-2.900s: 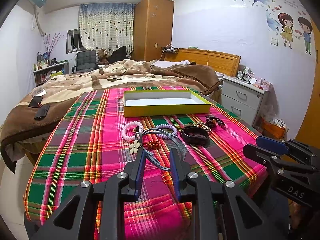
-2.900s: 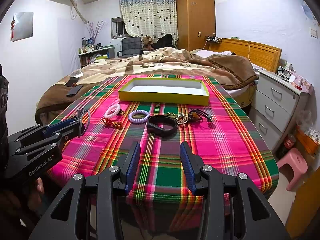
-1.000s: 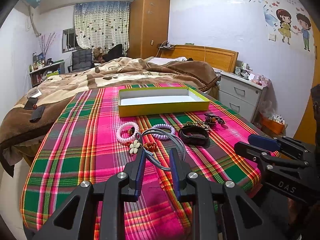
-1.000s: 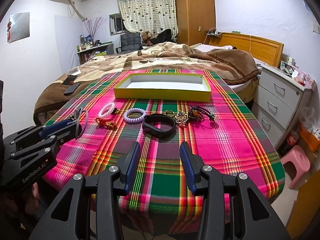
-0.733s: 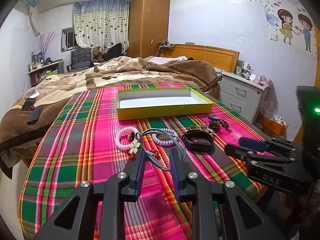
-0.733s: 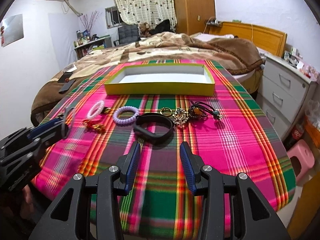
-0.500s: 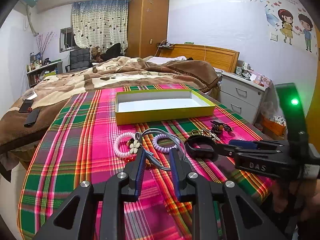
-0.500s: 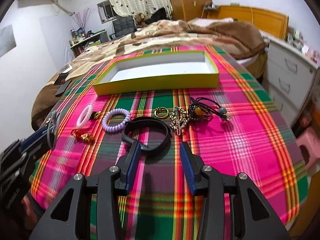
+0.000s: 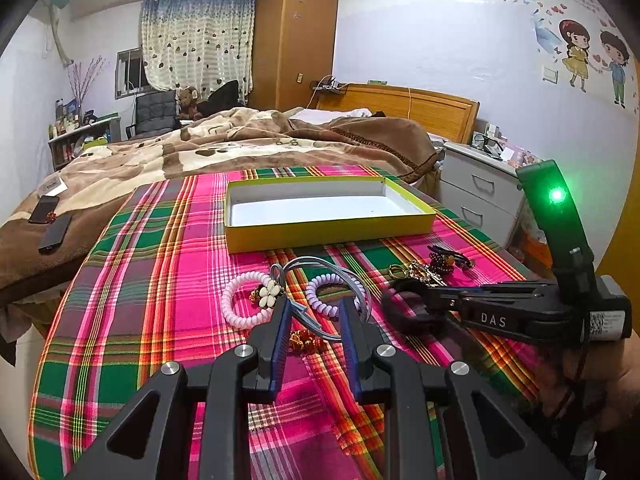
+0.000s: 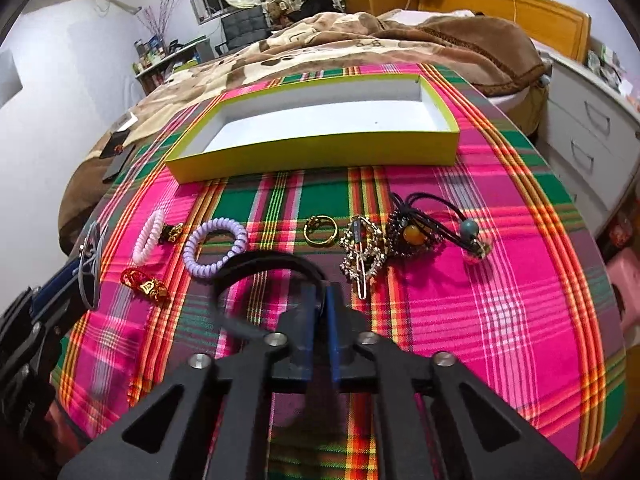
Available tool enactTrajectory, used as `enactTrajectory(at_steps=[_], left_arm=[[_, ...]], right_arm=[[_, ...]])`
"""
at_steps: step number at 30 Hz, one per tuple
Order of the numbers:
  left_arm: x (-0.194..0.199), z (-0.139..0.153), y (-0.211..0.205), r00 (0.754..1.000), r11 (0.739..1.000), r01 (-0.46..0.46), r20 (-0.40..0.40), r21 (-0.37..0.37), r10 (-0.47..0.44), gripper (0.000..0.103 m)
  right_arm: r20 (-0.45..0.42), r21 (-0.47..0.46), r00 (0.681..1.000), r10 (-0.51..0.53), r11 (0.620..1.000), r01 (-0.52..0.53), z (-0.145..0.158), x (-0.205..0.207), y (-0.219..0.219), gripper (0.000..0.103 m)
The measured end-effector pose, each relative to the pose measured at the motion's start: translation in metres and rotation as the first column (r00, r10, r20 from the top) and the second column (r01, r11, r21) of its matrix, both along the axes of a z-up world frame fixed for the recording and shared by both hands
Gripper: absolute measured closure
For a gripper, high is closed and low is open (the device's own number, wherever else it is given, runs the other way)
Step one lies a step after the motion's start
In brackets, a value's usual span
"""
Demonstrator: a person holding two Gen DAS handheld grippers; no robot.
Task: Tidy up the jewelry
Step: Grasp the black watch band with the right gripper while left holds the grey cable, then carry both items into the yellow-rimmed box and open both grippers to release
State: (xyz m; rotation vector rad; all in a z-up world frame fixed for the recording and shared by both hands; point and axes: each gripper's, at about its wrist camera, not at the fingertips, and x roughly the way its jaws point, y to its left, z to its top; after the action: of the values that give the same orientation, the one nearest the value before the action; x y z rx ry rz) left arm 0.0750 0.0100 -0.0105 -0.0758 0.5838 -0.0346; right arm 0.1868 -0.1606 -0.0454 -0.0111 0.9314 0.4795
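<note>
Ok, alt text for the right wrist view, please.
The right gripper has its jaws shut on a black band lying on a plaid tablecloth. Beyond it lie a purple coil tie, a gold ring and a beaded tangle, before an empty yellow box.

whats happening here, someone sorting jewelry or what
Yes. A person holds a pair of tongs in each hand over a plaid-covered table. The right tongs have closed on the black band. The left tongs grip a grey wire hoop. The yellow box holds nothing yet. Two coil hair ties, a gold ring and other pieces lie loose on the cloth.
</note>
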Motion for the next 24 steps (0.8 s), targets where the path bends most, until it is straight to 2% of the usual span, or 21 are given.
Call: enactTrajectory(at_steps=[7, 13, 24], left_arm=[[0.003, 0.000, 0.004, 1.000, 1.000, 0.001, -0.002, -0.008, -0.001, 0.079], [0.014, 0.009, 0.008, 1.000, 1.000, 0.008, 0.012, -0.008, -0.008, 0.079], [0.061, 0.041, 0.023, 0.998, 1.000, 0.017, 0.066, 0.003, -0.017, 0.079]], right_arm=[[0.015, 0.041, 1.000, 0.004, 0.999, -0.005, 0.005, -0.006, -0.003, 0.099], [0.063, 0.077, 0.998, 0.002, 0.997, -0.007, 0.029, -0.003, -0.005, 0.099], [0.150, 0.090, 0.989, -0.018, 0.996, 0.004, 0.061, 0.044, -0.001, 0.099]])
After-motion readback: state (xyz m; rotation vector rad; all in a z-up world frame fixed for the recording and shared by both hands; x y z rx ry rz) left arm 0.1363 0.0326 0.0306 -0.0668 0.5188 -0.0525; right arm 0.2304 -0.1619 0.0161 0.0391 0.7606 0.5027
